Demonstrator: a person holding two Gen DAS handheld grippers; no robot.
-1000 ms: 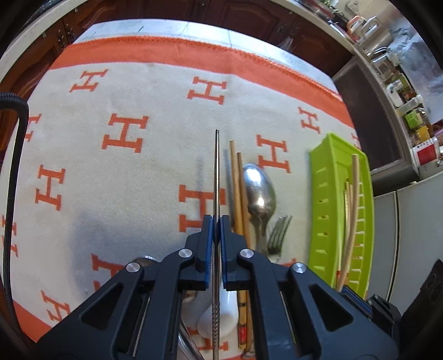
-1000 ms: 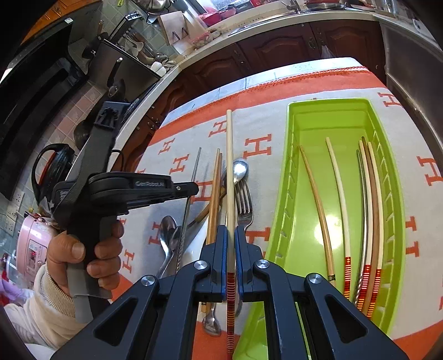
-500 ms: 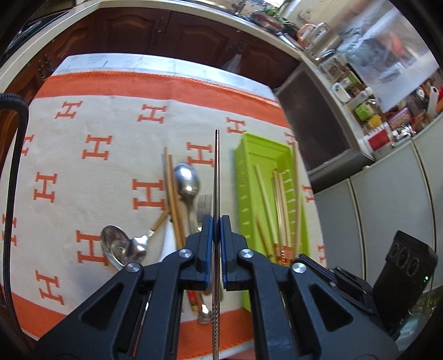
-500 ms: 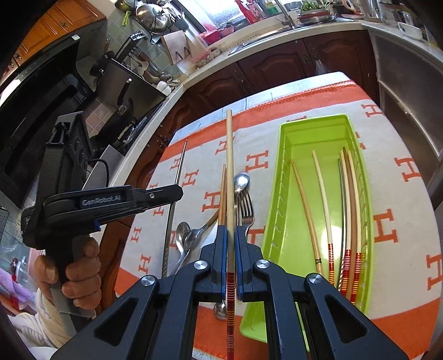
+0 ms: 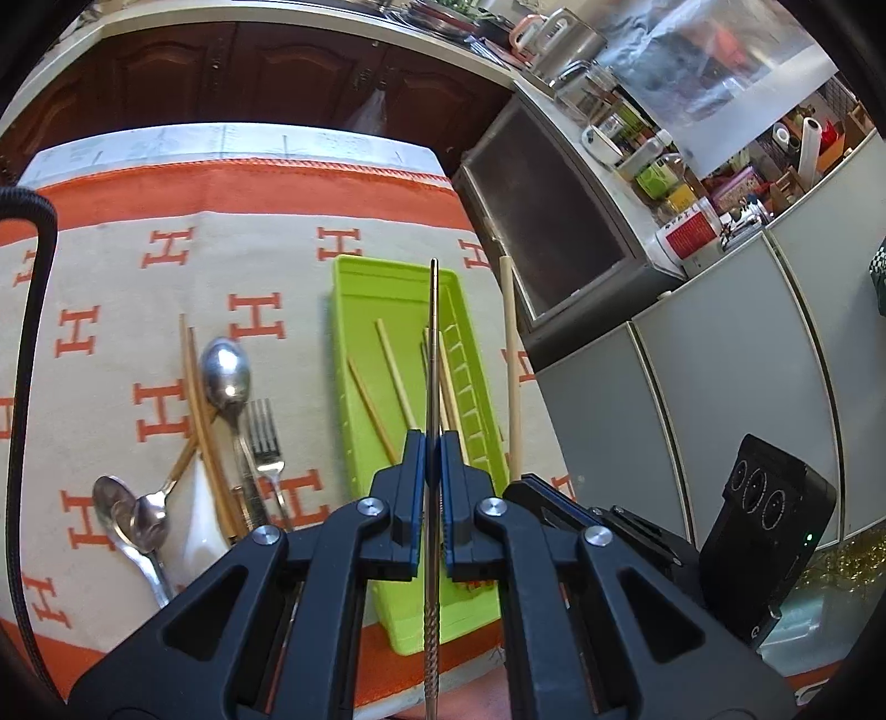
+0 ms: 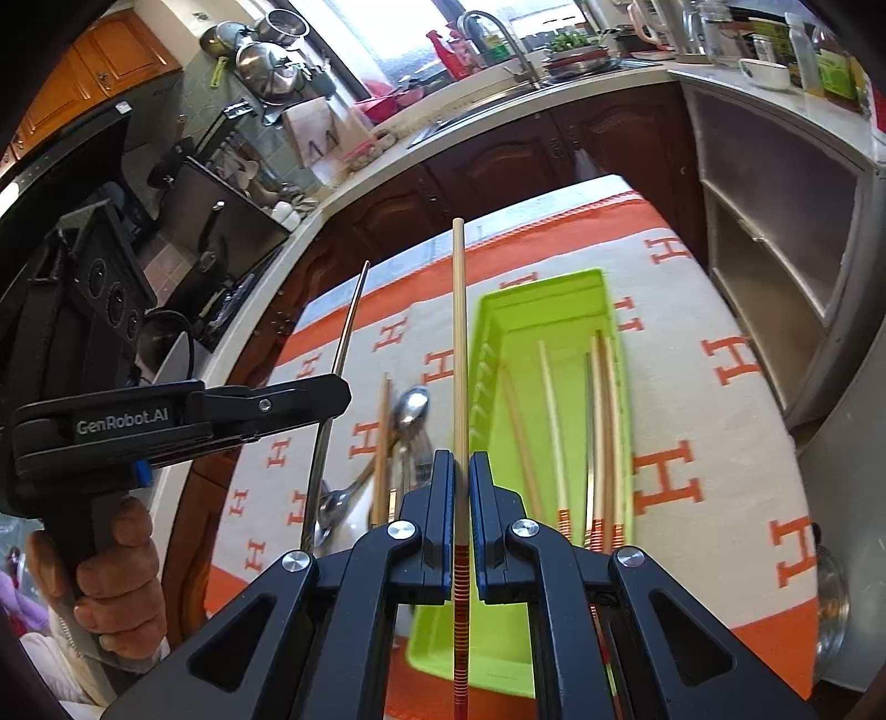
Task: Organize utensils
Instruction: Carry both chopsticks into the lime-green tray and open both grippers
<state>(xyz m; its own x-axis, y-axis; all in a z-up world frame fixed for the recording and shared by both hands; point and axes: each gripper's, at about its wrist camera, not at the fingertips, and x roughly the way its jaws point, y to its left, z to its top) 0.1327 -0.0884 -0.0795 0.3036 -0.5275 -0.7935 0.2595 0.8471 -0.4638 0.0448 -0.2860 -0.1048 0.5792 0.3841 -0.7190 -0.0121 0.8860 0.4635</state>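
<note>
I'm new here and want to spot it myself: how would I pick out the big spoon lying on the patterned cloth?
Start at the bright green tray on the cloth with orange H marks. Left of the tray lies a cluster of cutlery; the big spoon lies there between a pair of brown chopsticks and a fork. Its wide shiny bowl reaches further up the cloth than the fork's prongs.

a cream tablecloth with orange h letters and an orange border [image 5: 288, 266] covers the table. dark wooden cabinets [image 5: 266, 72] stand behind it, steel pots [image 6: 266, 61] hang near a curved steel tap [image 6: 498, 33].
</note>
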